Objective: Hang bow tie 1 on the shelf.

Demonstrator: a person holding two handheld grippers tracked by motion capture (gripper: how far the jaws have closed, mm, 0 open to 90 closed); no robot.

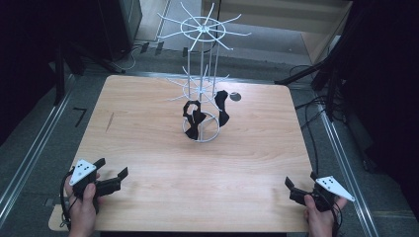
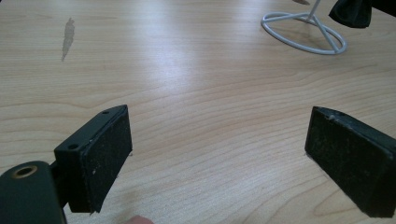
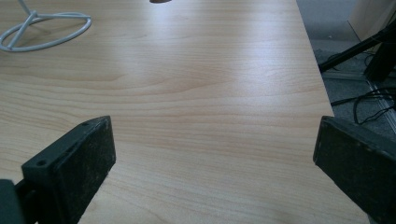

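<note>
Hand-held gripper on the left (image 1: 112, 168) is sitting at the lower left of the frame, jaws spread wide and holding nothing, low over the wooden bench (image 1: 148, 148). At upper centre, a white wire rack (image 1: 202, 84) is standing, black cloth pieces (image 1: 195, 118) hanging on it. At lower right, the right hand-held gripper (image 1: 292, 190) is gaping wide, empty.

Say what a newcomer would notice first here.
A tall white wire rack stands a little beyond the centre of the wooden table, with black items hanging on its lower tier. At the near edge, the left gripper and right gripper are held wide open, apart from everything.
</note>
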